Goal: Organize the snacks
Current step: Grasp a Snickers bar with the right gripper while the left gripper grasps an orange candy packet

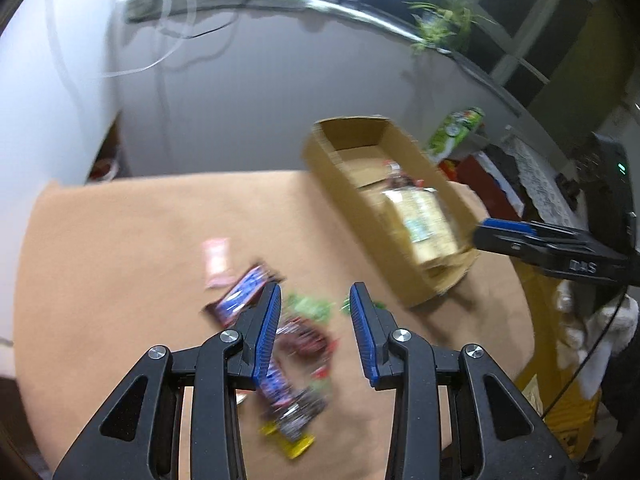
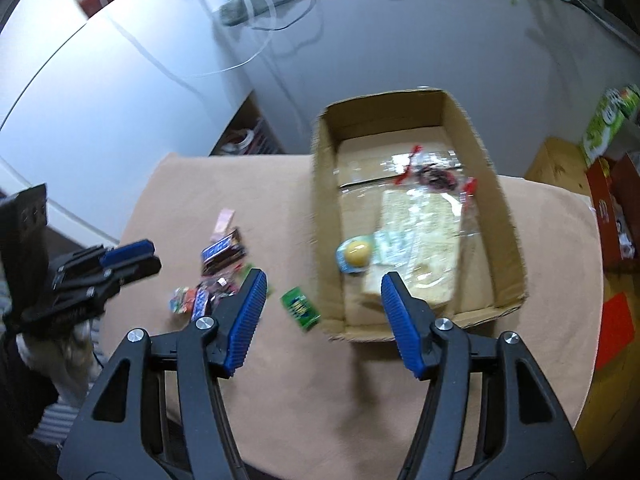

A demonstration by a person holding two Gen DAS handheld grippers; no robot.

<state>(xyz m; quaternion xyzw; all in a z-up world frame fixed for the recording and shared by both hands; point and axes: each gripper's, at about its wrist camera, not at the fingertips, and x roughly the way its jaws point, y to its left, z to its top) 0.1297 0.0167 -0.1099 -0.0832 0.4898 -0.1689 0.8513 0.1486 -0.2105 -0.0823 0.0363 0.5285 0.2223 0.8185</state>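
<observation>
Nearest to where I stand, the left gripper (image 1: 316,300) hangs with its jaws apart and nothing between them, just above a small heap of snack packets (image 1: 280,344) on the tan table (image 1: 120,240). These packets are blurred, but I can tell a blue and dark bar wrapper (image 1: 244,294), a pink packet (image 1: 216,262) a little further, and some green wrappers (image 1: 312,306) near the fingertips. I judge they are light and thin, with slippery crinkly foil, so a pinch across the flat middle or on a sealed end would hold better than a grip on the edge, and too much force may crush what is inside. The right gripper (image 2: 322,292) is also wide open and empty, held before the near end of the cardboard box (image 2: 508,208), which stands on the table to the right of the heap. Inside the box lies already a large clear bag of pale biscuits (image 2: 420,240) with red clips, soft and probably fragile. The right wrist view shows things that the left one does not: a round yellow snack in a blue cup (image 2: 354,256) in the near corner of the box, and a single green packet (image 2: 300,308) lying just beside the box's outer wall. The left wrist view, for its part, shows the heap much closer, with a yellow wrapper (image 1: 296,442) at its near side. Beyond the table are a grey cabinet wall (image 2: 360,60) and a green plant (image 1: 444,20).
</observation>
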